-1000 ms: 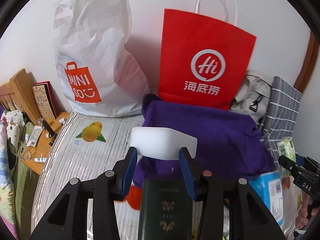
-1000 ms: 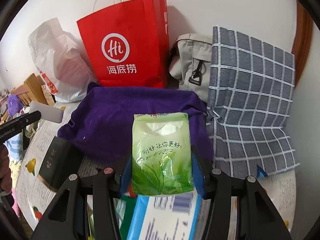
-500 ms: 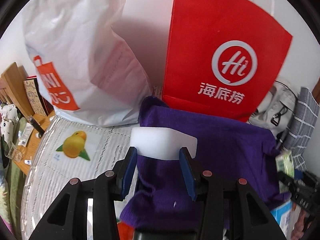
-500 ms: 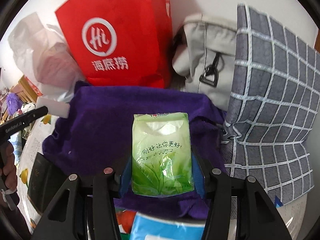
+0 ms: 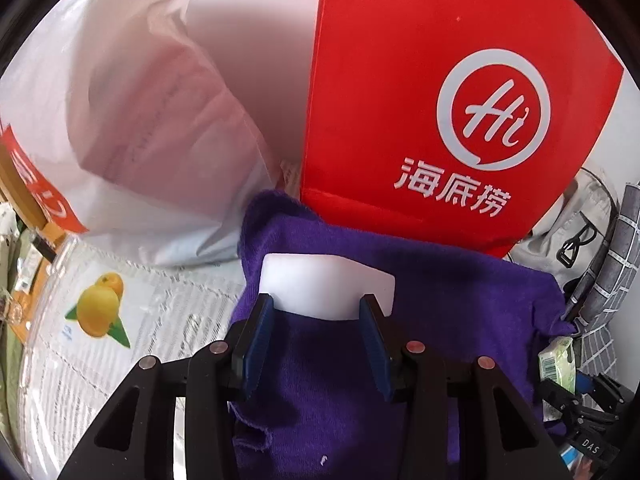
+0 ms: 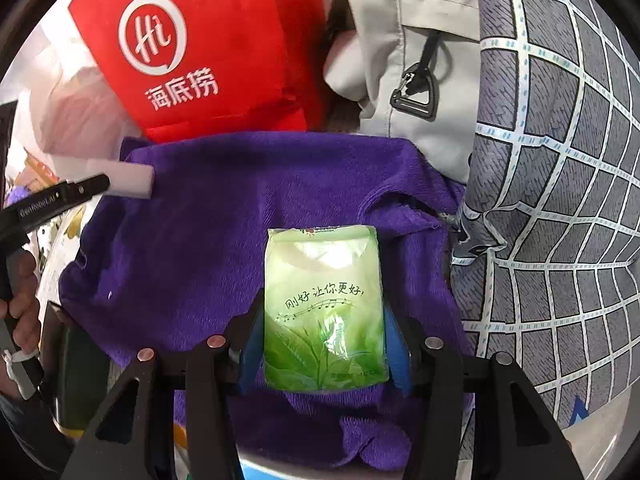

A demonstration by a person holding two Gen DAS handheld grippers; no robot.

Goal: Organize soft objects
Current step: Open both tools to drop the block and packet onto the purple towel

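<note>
A purple towel [image 5: 440, 300] lies spread in front of a red paper bag [image 5: 440, 100]. My left gripper [image 5: 316, 304] holds a white sponge block [image 5: 328, 284] between its blue pads just above the towel's left part; its jaws are opening slightly, and the pads still touch the block. In the right wrist view my right gripper [image 6: 322, 312] is shut on a green tissue pack [image 6: 324, 280] over the towel's [image 6: 224, 208] right half. The left gripper [image 6: 92, 184] with the sponge [image 6: 128, 178] shows at the left there.
A white plastic bag [image 5: 120, 120] stands left of the red bag. A grey bag [image 6: 400, 60] and a grey checked cloth [image 6: 560, 160] fill the right. A dark box [image 6: 76, 368] lies at the towel's near left. Striped bedding with a fruit print [image 5: 100, 308] stretches left.
Both grippers have come forward and down toward the purple towel, so the bags loom larger. The sponge and the tissue pack have stayed in the jaws.
</note>
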